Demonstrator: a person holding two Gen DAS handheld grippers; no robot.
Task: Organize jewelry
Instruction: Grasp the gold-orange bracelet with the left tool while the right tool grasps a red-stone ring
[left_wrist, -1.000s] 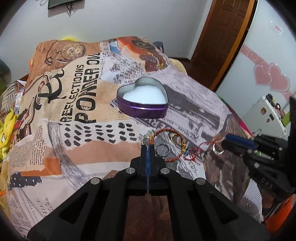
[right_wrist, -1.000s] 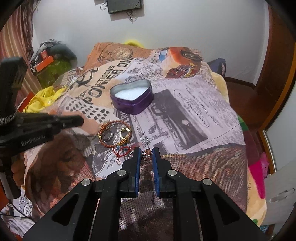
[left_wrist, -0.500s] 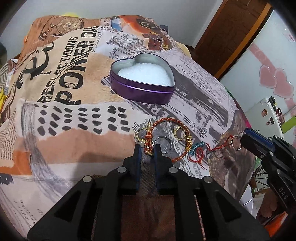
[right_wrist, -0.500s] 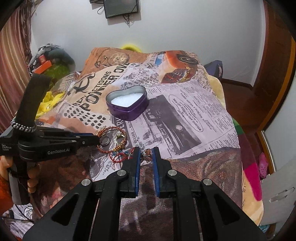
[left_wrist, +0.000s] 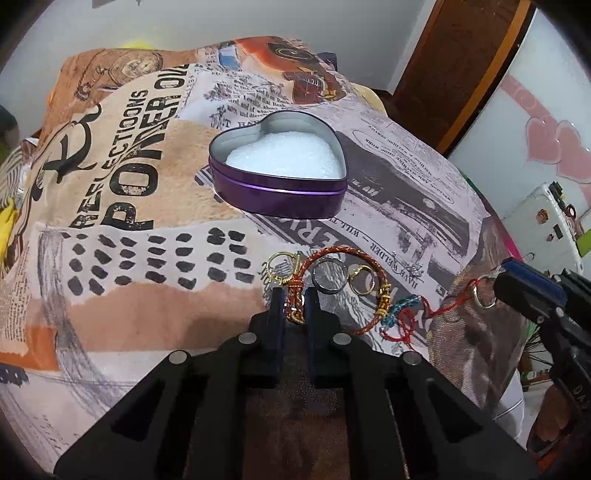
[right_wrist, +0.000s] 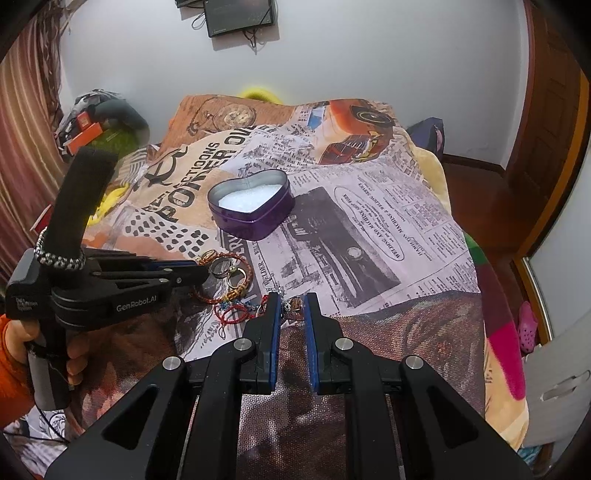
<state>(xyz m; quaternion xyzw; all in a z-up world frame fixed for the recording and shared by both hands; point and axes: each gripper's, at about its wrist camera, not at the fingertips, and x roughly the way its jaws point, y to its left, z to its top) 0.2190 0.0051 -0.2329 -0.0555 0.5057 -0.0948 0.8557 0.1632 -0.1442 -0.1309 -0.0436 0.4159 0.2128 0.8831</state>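
A purple heart-shaped tin (left_wrist: 280, 192) with white foam inside sits open on the printed blanket; it also shows in the right wrist view (right_wrist: 251, 214). Nearer lies a jewelry cluster: an orange braided bracelet (left_wrist: 334, 253), a silver ring (left_wrist: 330, 280), gold rings (left_wrist: 364, 282) and a red-and-blue string bracelet (left_wrist: 404, 319). My left gripper (left_wrist: 294, 301) is open, its jaws on either side of the braided bracelet's gold clasp. My right gripper (right_wrist: 291, 302) is open around a small silver trinket (right_wrist: 293, 304) on the blanket.
The blanket (left_wrist: 129, 192) covers a bed whose right edge drops to a wooden floor (right_wrist: 476, 192). A wooden door (left_wrist: 461, 66) stands at the right. Clutter (right_wrist: 92, 125) lies at the far left by a curtain.
My left gripper opened from shut and moved forward and down onto the braided bracelet's clasp. My right gripper stayed open and in place.
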